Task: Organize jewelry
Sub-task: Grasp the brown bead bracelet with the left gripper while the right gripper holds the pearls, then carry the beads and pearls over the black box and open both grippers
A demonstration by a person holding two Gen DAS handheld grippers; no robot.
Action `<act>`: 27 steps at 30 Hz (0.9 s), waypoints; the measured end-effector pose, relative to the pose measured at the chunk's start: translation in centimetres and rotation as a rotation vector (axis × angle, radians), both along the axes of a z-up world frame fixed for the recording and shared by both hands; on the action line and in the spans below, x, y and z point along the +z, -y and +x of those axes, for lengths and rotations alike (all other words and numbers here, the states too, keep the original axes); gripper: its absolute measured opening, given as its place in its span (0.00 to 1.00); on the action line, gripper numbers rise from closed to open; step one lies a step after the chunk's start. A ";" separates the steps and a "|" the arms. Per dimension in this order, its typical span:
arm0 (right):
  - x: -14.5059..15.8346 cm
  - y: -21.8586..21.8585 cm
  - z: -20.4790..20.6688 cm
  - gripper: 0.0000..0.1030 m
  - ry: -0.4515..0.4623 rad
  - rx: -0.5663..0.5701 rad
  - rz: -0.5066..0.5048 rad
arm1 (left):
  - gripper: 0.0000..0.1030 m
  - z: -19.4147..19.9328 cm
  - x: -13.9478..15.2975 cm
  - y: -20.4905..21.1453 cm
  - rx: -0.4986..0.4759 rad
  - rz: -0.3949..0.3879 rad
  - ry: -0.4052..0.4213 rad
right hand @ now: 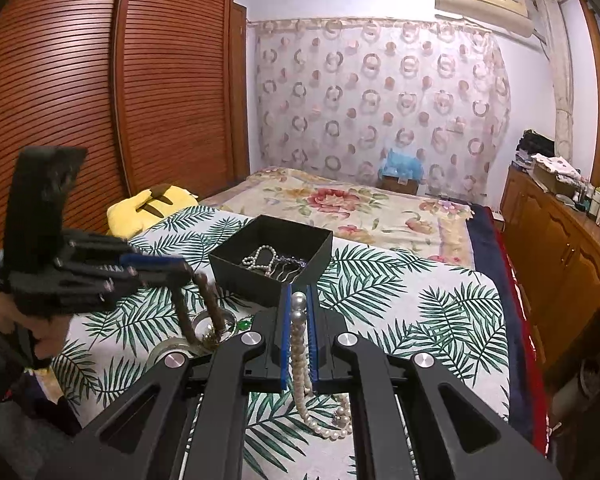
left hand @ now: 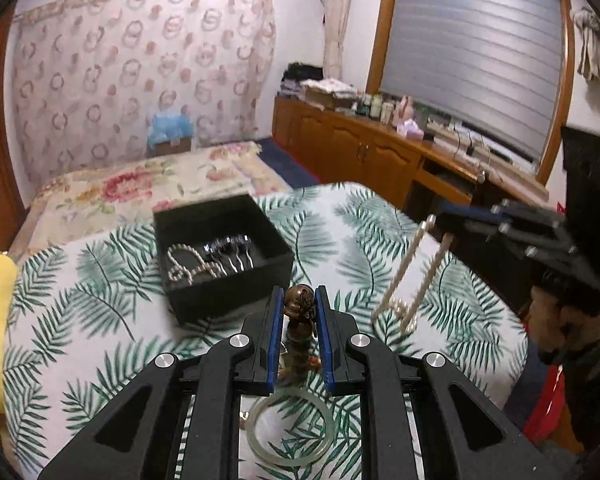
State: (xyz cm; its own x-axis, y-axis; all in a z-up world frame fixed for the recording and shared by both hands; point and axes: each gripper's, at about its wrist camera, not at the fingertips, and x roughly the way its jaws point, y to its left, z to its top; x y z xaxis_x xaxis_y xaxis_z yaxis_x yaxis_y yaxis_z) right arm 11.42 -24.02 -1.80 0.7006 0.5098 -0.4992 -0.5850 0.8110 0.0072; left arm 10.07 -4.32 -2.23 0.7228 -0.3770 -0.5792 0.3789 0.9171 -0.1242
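The left gripper (left hand: 299, 306) pinches a brown bead strand (left hand: 298, 320) that hangs down toward a pale bangle (left hand: 290, 426) below its jaws. The right gripper (right hand: 299, 308) pinches a pearl necklace (right hand: 300, 344), its tail pooled on the leaf-print cloth (right hand: 420, 320) beneath. Ahead of both sits the black box (left hand: 224, 256); either dangling loop could snag its rim and slip free

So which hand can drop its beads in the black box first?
Probably left: its tongs hold the brown bead string right beside the open black box. The right tongs, gripping the white pearl necklace, seem slightly farther.
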 end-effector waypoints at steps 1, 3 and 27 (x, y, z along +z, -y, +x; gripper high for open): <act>0.0 0.0 0.0 0.08 -0.001 0.000 0.001 | 0.14 0.0 0.3 -0.1 0.004 0.003 0.009; 0.0 -0.1 0.0 0.08 -0.002 0.000 0.002 | 0.14 0.3 0.7 -0.5 0.014 0.008 0.012; 6.9 -2.3 3.5 0.08 0.071 0.044 0.069 | 0.14 2.8 3.5 -4.0 0.105 0.022 0.067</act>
State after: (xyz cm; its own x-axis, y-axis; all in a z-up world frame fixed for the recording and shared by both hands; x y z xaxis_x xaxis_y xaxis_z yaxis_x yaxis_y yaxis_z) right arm 14.88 -21.74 5.06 0.7091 0.5723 -0.4119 -0.6213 0.7834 0.0189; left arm 12.84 -0.32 1.23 0.7950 -0.2851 -0.5354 0.2877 0.9543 -0.0809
